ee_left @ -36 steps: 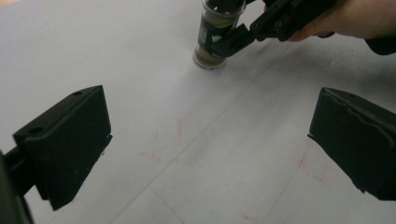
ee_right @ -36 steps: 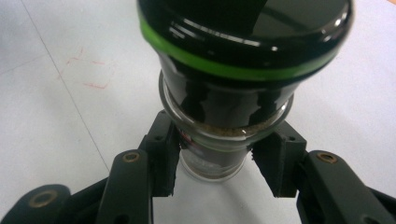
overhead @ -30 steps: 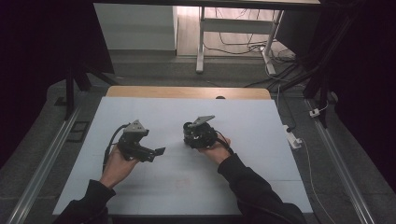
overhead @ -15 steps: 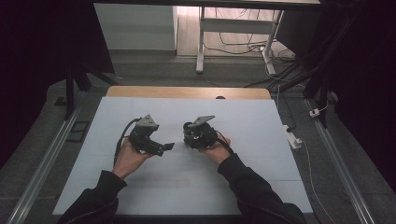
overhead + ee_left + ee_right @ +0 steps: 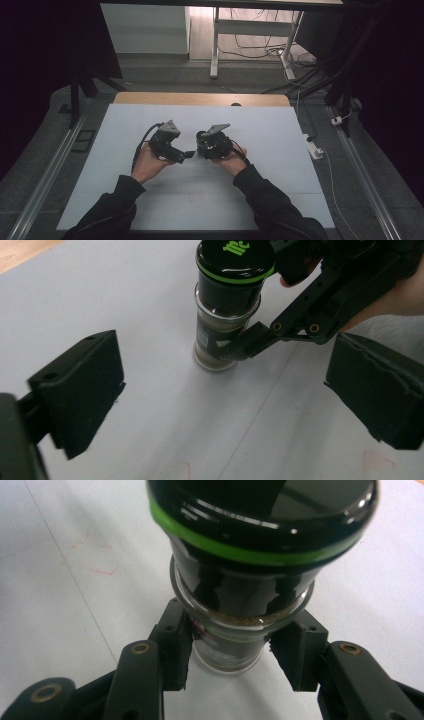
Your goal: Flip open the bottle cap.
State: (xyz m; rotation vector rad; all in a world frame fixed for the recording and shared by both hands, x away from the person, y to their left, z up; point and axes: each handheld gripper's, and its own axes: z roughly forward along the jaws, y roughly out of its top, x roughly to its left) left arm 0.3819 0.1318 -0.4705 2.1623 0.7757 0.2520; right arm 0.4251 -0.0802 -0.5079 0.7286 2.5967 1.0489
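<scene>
Left claw [image 5: 189, 154] has closed in, jaws wide, facing the black-capped green-ringed glass jar [image 5: 226, 305]. Right claw [image 5: 232, 665] grips jar base on counter [image 5: 280, 150]; cap untouched.

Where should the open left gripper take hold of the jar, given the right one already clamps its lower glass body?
Probably the black lid: it is wider than the jar and free above the right gripper. Left gripper comes level from its own side.
</scene>
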